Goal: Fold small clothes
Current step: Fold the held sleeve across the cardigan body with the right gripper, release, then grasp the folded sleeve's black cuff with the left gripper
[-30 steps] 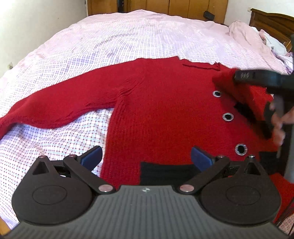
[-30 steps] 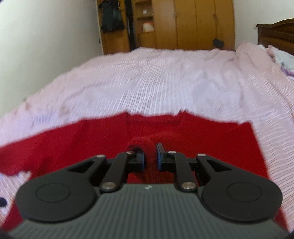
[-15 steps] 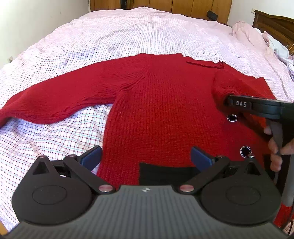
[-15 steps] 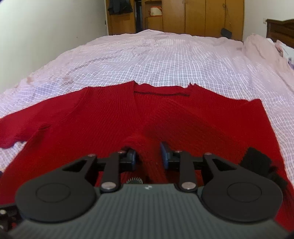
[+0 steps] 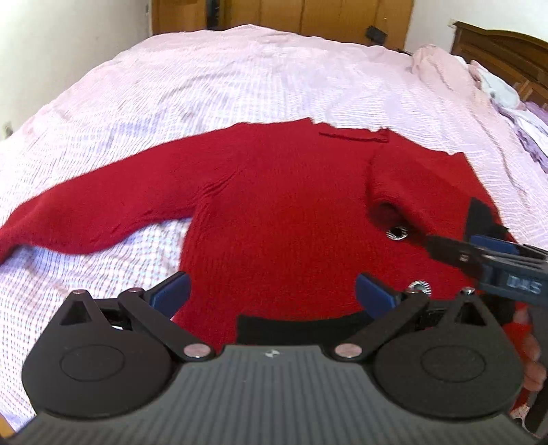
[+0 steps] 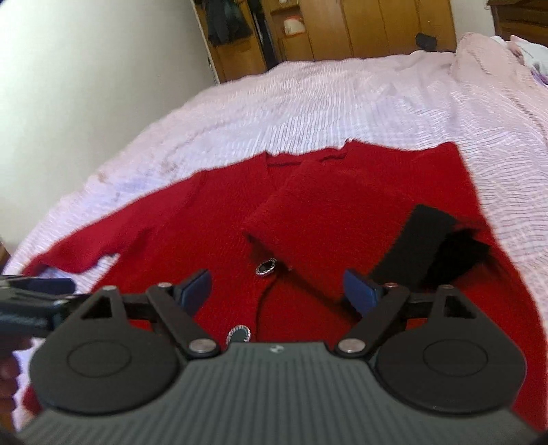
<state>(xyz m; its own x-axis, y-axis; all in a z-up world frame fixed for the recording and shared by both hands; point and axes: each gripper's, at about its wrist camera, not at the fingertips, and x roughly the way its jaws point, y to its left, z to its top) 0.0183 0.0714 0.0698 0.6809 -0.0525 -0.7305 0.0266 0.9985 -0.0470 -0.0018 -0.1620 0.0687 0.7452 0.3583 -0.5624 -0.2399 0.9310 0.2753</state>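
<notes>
**Cardigan flat on bed, both grippers empty**

Cardigan [image 5: 284,219] lies spread on the bed [image 5: 239,85], straight ahead of my left gripper [image 5: 272,291] and just past its tips. I see that gripper's jaws standing wide apart with nothing between them; the blue pads [image 5: 171,291] frame the red knit and the black hem [image 5: 294,325] right under the nose of the tool. Off to the left of it, one sleeve [image 5: 96,219] stretches out over the checked sheet. To the right, the other sleeve [image 5: 404,185] is folded across the chest, its cuff lying near a ringed button [image 5: 396,233]. A second button [image 5: 418,287] sits just beside my left gripper's right finger.

My right gripper [image 6: 277,291] is spread open too, holding nothing, hovering over the front of the cardigan [image 6: 212,239]. Ahead of it and between its pads lie the folded cuff [image 6: 274,219] and a button [image 6: 265,267]; another button [image 6: 239,333] peeks out close under the tool body. A black pocket band [image 6: 424,246] lies ahead and to the right of it. The left gripper [image 6: 34,294] shows at that view's left edge, and the right gripper [image 5: 479,256] reaches in from the right edge of the left view, both blurred. Wooden wardrobes [image 6: 342,30] stand beyond the far end of the bed.
</notes>
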